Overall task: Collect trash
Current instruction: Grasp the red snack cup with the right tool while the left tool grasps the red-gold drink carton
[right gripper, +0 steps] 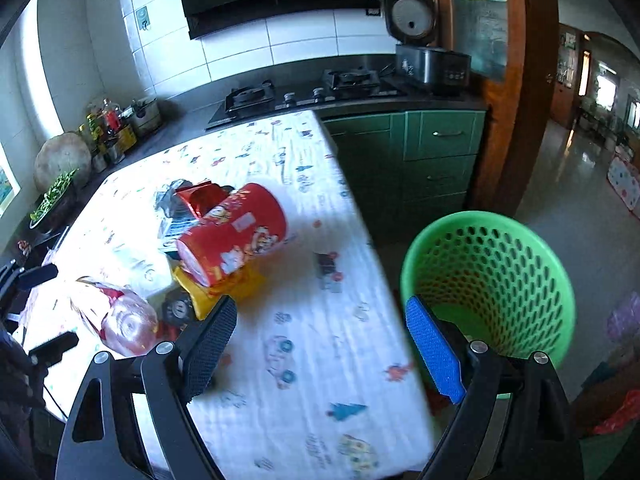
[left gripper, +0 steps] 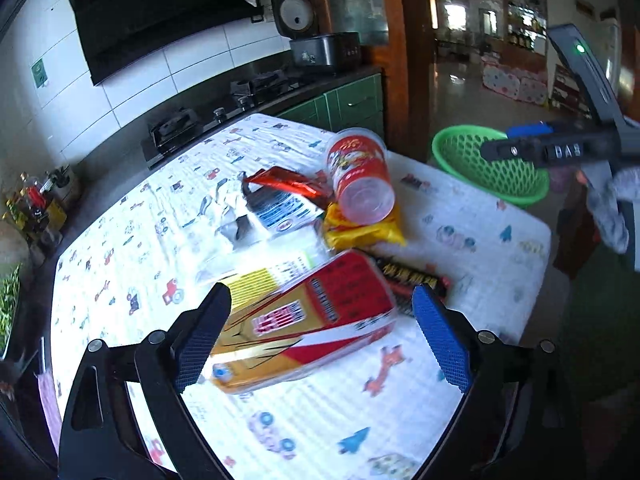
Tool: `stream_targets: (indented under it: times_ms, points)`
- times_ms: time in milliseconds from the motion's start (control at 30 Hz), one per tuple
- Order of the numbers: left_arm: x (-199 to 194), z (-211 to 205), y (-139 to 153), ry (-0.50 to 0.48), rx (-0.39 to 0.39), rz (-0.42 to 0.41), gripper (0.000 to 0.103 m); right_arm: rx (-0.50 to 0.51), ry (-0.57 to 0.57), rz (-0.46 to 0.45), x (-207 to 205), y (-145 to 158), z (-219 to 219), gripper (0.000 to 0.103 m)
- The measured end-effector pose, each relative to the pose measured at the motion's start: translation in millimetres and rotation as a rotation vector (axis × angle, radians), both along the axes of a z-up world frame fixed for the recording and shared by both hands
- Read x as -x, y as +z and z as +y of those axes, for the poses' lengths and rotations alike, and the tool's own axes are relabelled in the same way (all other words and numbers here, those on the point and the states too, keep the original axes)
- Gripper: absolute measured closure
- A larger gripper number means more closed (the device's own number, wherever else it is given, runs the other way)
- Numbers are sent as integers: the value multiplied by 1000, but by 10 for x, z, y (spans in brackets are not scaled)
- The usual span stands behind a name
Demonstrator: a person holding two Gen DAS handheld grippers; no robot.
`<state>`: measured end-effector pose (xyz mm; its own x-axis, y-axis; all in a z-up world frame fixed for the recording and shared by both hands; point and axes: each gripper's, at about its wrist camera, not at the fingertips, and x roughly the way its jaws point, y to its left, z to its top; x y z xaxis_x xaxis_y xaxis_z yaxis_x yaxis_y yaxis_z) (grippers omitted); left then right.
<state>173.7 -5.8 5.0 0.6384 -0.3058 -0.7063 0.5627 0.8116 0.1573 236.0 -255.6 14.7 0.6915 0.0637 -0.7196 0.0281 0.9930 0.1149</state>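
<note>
On a table with a white cartoon-print cloth (left gripper: 120, 240) lies a heap of trash. A red-and-yellow carton (left gripper: 308, 320) lies below and between the fingers of my left gripper (left gripper: 320, 312), which is open; the pads stand clear of it. Behind it are a red cup (left gripper: 360, 176) on its side, a yellow wrapper (left gripper: 364, 232), a red foil wrapper (left gripper: 288, 184) and a black wrapper (left gripper: 412, 276). My right gripper (right gripper: 320, 320) is open and empty over the table's right edge. A green mesh basket (right gripper: 488, 280) stands beside it on the floor. The red cup (right gripper: 232, 236) lies ahead to its left.
A dark counter with a gas stove (right gripper: 304, 88) and an open rice cooker (right gripper: 428, 60) runs behind the table. Green cabinets (right gripper: 440, 148) stand beyond the basket. Jars and a plant (right gripper: 100, 128) crowd the left corner. A doorway (right gripper: 592, 120) opens at right.
</note>
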Motion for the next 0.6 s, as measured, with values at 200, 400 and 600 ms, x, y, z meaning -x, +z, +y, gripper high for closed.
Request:
stream_targets:
  times_ms: [200, 400, 600]
  points:
    - [-135, 188, -105, -137, -34, 36, 8, -73, -8, 60, -288, -36, 159, 19]
    - [-302, 206, -250, -225, -62, 76, 8, -151, -31, 117, -633, -93, 253, 19]
    - [-392, 226, -255, -324, -67, 86, 7, -270, -66, 182, -1021, -196, 267, 19]
